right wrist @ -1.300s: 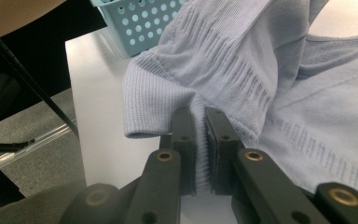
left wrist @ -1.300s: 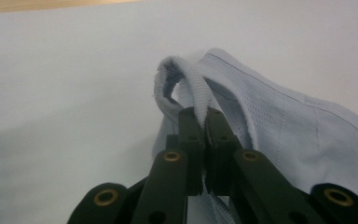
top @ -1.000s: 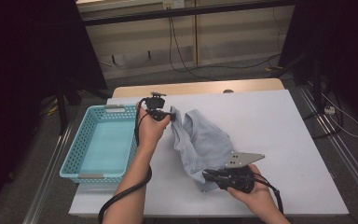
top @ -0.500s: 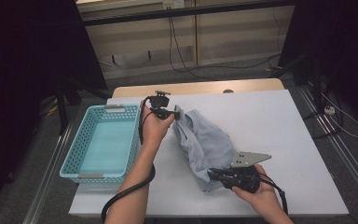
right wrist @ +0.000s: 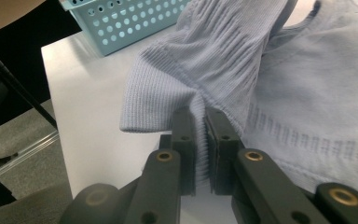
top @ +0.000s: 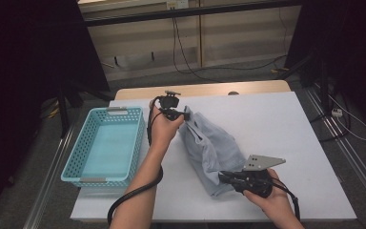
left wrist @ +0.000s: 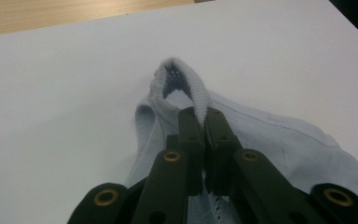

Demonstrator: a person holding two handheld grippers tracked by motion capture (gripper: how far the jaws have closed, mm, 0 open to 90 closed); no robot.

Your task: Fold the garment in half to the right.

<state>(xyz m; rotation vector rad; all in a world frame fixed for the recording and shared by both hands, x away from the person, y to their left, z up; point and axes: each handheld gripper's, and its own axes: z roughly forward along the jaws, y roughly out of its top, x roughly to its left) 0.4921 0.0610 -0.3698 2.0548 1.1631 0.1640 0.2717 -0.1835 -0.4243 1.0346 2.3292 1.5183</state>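
Room: dark all around, with a pale wall at the back and black cables on the floor behind the desk (top: 286, 119).
Desk: white on top, with a strip of wood along the far edge.
Basket: a light blue basket (top: 106, 145) sits on the left side of the desk. It has little holes in its walls.
Cloth: a soft, pale blue knitted cloth (top: 212, 145) lies in the middle of the desk, between the two hands. It is bunched up and wrinkly.
Left hand: the left arm reaches far forward from the bottom. The left hand (top: 163, 126) is beside the basket, with the left tool (top: 187, 115) pointing right.
Left tool: its jaws are squeezed on the far edge of the cloth, and a ribbed loop pokes up above them.
Right hand: the right hand (top: 270, 195) is low and near the front edge. The right tool (top: 225, 177) points left.
Right tool: its jaws are pinched on the near, ribbed edge of the cloth.
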